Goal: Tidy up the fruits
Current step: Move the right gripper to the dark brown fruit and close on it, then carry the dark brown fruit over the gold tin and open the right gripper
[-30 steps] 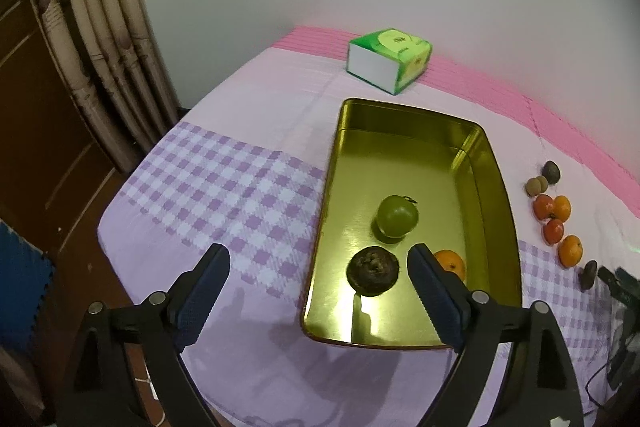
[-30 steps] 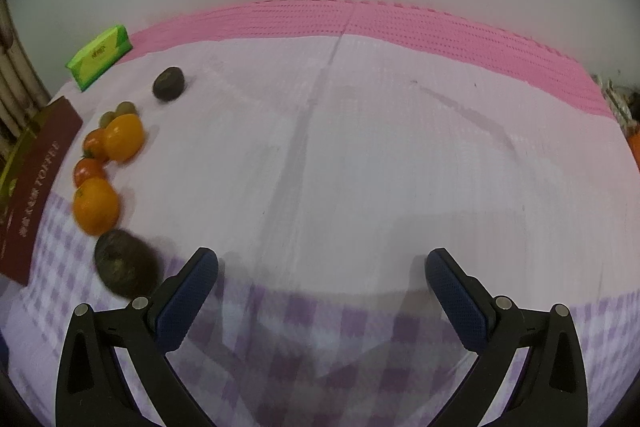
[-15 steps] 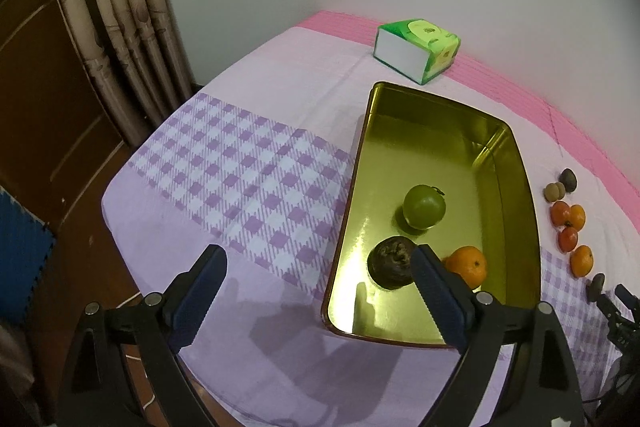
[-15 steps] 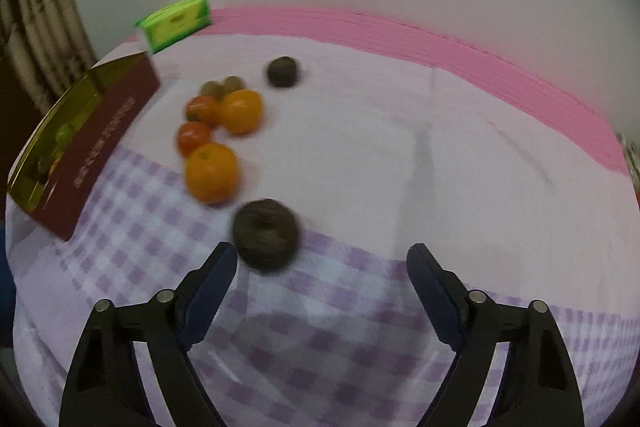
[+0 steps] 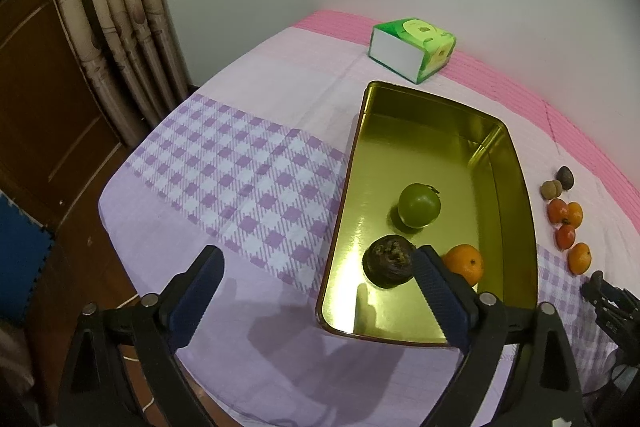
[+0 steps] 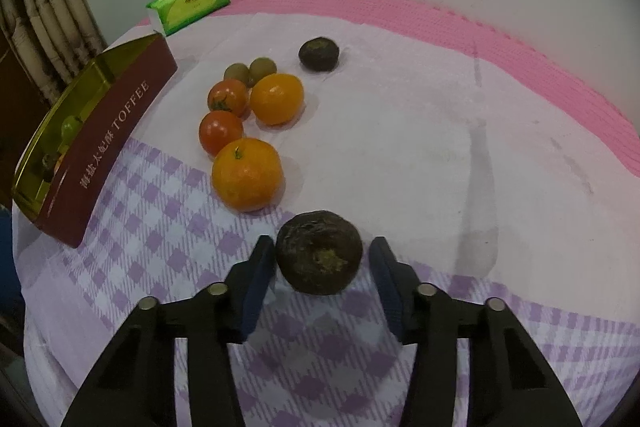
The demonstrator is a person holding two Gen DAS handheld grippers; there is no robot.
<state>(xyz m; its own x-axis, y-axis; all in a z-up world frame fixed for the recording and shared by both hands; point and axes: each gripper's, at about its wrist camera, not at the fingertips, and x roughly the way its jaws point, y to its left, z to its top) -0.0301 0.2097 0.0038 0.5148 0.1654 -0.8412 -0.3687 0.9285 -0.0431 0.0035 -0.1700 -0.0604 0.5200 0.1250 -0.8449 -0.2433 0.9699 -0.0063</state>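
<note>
My right gripper (image 6: 322,261) is low over the checked cloth, and its jaws are closing around a dark wrinkled round fruit (image 6: 319,253). The left pad is at the fruit's side. A thin gap shows at the right pad. My left gripper (image 5: 316,287) hangs open and empty above the near left corner of the gold tin (image 5: 347,187). A green fruit (image 5: 419,205), a dark fruit (image 5: 390,261) and an orange (image 5: 464,263) lie in the tin.
Beyond the right gripper lie an orange (image 6: 247,174), two tomatoes (image 6: 221,131), another orange (image 6: 277,99), two small greenish fruits (image 6: 236,71) and a dark fruit (image 6: 319,54). The tin's maroon wall (image 6: 112,131) stands left of them. A green tissue box (image 5: 412,49) sits by the wall.
The right gripper swung left toward the row of fruit and came down around the near dark fruit, its jaws narrowing from wide. The left gripper stayed about where it was, still open.
</note>
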